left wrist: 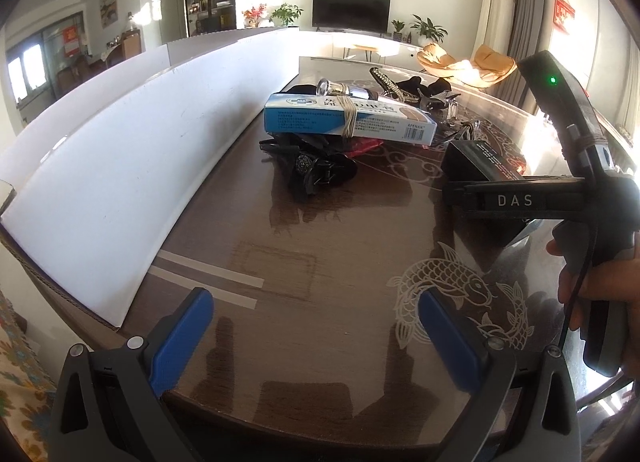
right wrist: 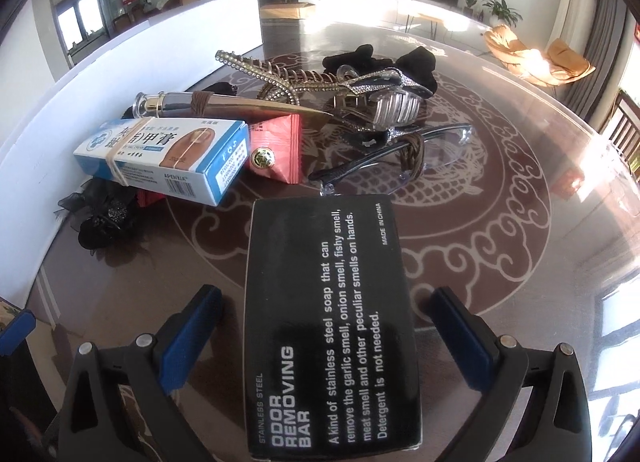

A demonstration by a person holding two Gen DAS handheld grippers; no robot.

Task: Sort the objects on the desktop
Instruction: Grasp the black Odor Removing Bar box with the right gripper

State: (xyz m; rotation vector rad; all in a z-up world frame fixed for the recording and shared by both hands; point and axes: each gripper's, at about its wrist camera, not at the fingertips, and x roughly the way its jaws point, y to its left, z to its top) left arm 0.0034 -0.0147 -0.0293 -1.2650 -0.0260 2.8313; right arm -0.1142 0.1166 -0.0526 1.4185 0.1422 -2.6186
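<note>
- Left wrist view: the left gripper (left wrist: 316,326) hangs over a bare stretch of the dark glass-topped table (left wrist: 320,362), its blue fingers (left wrist: 184,338) spread wide with nothing between them.
- A white board (left wrist: 120,166) stands along the table's left side.
- Further back lies a pile of small things: a blue and white cream box (left wrist: 348,120) bound with a rubber band rests on top of black hair accessories (left wrist: 312,166).
- A clear-capped tube (left wrist: 344,91) lies just behind the cream box.
- At the right, a hand (left wrist: 600,286) grips the handle of the right gripper (left wrist: 452,194), whose body reaches in over a black box (left wrist: 484,162); from here I cannot tell whether it touches the box.
- Right wrist view: the black box (right wrist: 328,322), printed "ODOR REMOVING BAR", lies lengthwise between the right gripper's (right wrist: 324,326) blue fingers (right wrist: 192,326).
- The fingers stand apart, with a gap on each side of the box, so nothing is pinched.
- Beyond the box lie the cream box (right wrist: 164,160), a pink sachet (right wrist: 276,150), eyeglasses (right wrist: 400,158), a clear claw clip (right wrist: 394,106) and a rhinestone hair clip (right wrist: 280,74).
</note>
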